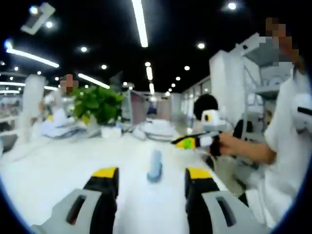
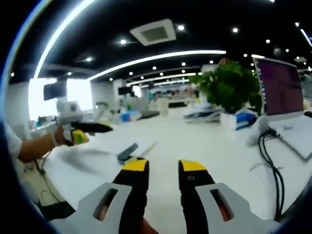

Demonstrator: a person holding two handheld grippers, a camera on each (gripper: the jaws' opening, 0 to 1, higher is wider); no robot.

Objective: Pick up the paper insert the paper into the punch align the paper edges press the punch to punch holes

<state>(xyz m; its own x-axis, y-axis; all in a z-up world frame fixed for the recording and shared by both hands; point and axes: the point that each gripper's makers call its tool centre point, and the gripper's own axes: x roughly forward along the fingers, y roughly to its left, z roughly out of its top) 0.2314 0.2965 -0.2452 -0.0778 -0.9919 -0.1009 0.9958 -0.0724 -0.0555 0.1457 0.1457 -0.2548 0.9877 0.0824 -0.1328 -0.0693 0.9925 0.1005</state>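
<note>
A small blue-grey hole punch (image 1: 155, 165) lies on the white table (image 1: 58, 170), just ahead of my left gripper (image 1: 152, 176), whose yellow-tipped jaws stand wide apart with nothing between them. In the right gripper view the punch (image 2: 127, 152) sits ahead and slightly left of my right gripper (image 2: 164, 168), which is open and holds nothing. A thin pale strip (image 2: 147, 148) lies beside the punch; I cannot tell if it is paper. The right gripper (image 1: 192, 142) enters the left gripper view from the right, held in a hand. The left gripper (image 2: 87, 128) hovers at the left over the table.
A potted green plant (image 2: 229, 85) and a blue box (image 2: 239, 119) stand at the back. A laptop (image 2: 280, 92) with black cables (image 2: 268, 151) occupies the right side. A person in white (image 1: 287, 146) stands at the table's right edge. Papers (image 1: 63, 127) are piled far left.
</note>
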